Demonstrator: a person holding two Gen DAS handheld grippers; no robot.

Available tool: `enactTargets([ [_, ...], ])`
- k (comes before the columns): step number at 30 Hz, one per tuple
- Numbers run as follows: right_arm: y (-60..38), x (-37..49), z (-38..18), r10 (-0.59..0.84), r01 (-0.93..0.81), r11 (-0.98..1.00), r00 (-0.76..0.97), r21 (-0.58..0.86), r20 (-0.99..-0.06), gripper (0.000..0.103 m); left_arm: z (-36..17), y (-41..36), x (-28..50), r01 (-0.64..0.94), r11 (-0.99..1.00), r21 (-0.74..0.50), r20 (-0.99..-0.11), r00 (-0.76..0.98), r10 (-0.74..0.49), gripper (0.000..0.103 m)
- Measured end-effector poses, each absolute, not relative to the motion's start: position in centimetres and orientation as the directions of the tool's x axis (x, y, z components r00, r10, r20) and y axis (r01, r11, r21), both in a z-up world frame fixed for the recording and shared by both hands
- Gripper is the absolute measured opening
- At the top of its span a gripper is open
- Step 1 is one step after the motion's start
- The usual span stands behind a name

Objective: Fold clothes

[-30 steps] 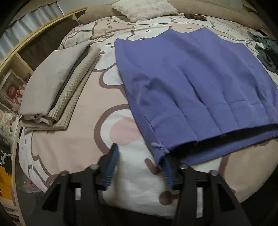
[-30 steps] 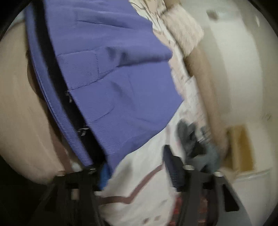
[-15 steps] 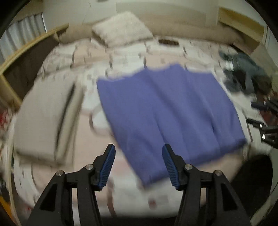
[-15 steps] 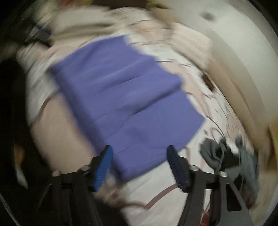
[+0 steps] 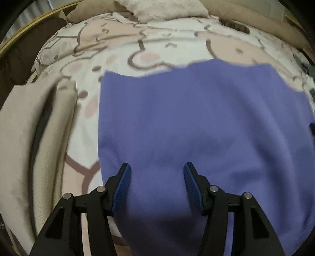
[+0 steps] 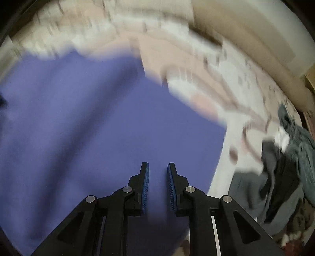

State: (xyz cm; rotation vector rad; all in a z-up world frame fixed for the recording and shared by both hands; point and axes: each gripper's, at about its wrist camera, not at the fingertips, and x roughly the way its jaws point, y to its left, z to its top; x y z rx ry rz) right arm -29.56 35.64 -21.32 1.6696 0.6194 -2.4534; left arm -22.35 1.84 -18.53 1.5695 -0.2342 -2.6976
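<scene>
A purple garment (image 5: 196, 128) lies spread flat on the patterned bedspread (image 5: 122, 51). My left gripper (image 5: 156, 169) hovers over its near left part, open, nothing between the blue pads. In the right wrist view the same purple garment (image 6: 98, 122) fills the left and centre, blurred by motion. My right gripper (image 6: 158, 167) is above its near right part, the fingers partly closed with a narrow gap and no cloth between them.
A stack of folded beige clothes (image 5: 31, 134) lies left of the purple garment. A heap of grey and dark clothes (image 6: 283, 169) sits at the right of the bed. Pillows (image 5: 161, 9) line the head of the bed.
Both grippers pulled back from the garment's near corners, rose, then came forward over the cloth. The right gripper's fingers have narrowed. The garment lies flat as before.
</scene>
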Motion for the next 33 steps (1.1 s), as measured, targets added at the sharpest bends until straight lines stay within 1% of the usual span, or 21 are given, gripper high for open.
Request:
enactTargets([
  [3,39.5,-27.2,-21.1,0.117,0.256,-0.937,-0.412,-0.238,-0.904,0.019,-20.1,1.5,-22.0,-0.066,-0.986,0.152,-0.861,-0.499,-0.099,0.056],
  [5,42.4,-25.6,-20.9,0.151,0.208,-0.946,-0.397,-0.249,-0.905,0.019,-21.1,1.3,-21.8,-0.067,-0.984,0.164,-0.859,-0.501,-0.109,0.056],
  [6,43.7,-24.9,-20.6,0.148,0.186,-0.955,-0.381,-0.233,-0.913,0.019,-21.5,1.2,-21.6,-0.069,-0.983,0.168,-0.857,-0.504,-0.111,0.056],
  [8,45.5,-23.9,-19.4,0.167,0.13,-0.966,-0.356,-0.225,-0.919,0.019,-20.3,1.6,-20.6,-0.091,-0.985,0.148,-0.842,-0.534,-0.077,0.056],
  [10,45.6,-22.7,-17.1,0.137,0.109,-0.974,-0.407,-0.197,-0.903,0.019,-18.4,2.7,-18.5,-0.168,-0.98,0.107,-0.821,-0.57,0.008,0.056],
  [11,44.9,-21.9,-15.6,0.098,0.128,-0.977,-0.448,-0.173,-0.889,0.019,-17.5,3.8,-16.9,-0.234,-0.967,0.102,-0.815,-0.578,0.054,0.056],
  [14,39.8,-20.1,-13.2,-0.058,0.311,-0.944,-0.493,-0.114,-0.868,0.019,-16.5,7.2,-13.1,-0.419,-0.903,0.098,-0.824,-0.542,0.163,0.056],
  [16,35.7,-19.1,-13.4,-0.192,0.467,-0.883,-0.458,-0.051,-0.868,0.019,-17.2,9.2,-11.2,-0.52,-0.844,0.13,-0.85,-0.497,0.175,0.056],
  [17,34.0,-18.8,-14.1,-0.229,0.526,-0.85,-0.423,-0.032,-0.877,0.019,-17.9,10.2,-10.1,-0.57,-0.806,0.159,-0.864,-0.475,0.165,0.056],
  [19,31.9,-18.6,-16.8,-0.207,0.594,-0.803,-0.337,-0.038,-0.918,0.019,-19.7,11.3,-8.1,-0.642,-0.731,0.229,-0.884,-0.451,0.12,0.056],
  [21,31.9,-17.7,-19.9,-0.134,0.633,-0.771,-0.264,-0.066,-0.955,0.019,-20.5,10.7,-7.0,-0.662,-0.717,0.217,-0.896,-0.426,0.123,0.056],
  [22,32.9,-17.0,-20.0,-0.158,0.635,-0.77,-0.277,-0.057,-0.948,0.019,-20.6,10.3,-6.5,-0.662,-0.722,0.202,-0.897,-0.421,0.135,0.056],
  [25,36.9,-15.2,-19.7,-0.202,0.575,-0.817,-0.213,0.044,-0.956,0.019,-20.7,9.2,-5.6,-0.677,-0.729,0.1,-0.922,-0.338,0.188,0.056],
  [26,38.1,-14.3,-19.6,-0.198,0.57,-0.82,-0.195,0.053,-0.961,0.019,-20.5,9.3,-4.9,-0.695,-0.709,0.123,-0.917,-0.353,0.187,0.055],
  [29,39.0,-11.9,-18.3,-0.137,0.575,-0.818,-0.202,-0.004,-0.97,0.019,-18.8,9.6,-4.1,-0.705,-0.691,0.156,-0.89,-0.404,0.211,0.056],
  [31,38.5,-11.0,-16.5,-0.111,0.574,-0.818,-0.238,-0.048,-0.965,0.02,-17.1,9.3,-4.3,-0.686,-0.711,0.153,-0.865,-0.44,0.239,0.056],
  [33,37.0,-10.1,-14.5,-0.147,0.598,-0.799,-0.287,-0.057,-0.946,0.02,-15.4,8.3,-5.4,-0.641,-0.756,0.134,-0.839,-0.479,0.257,0.056],
])
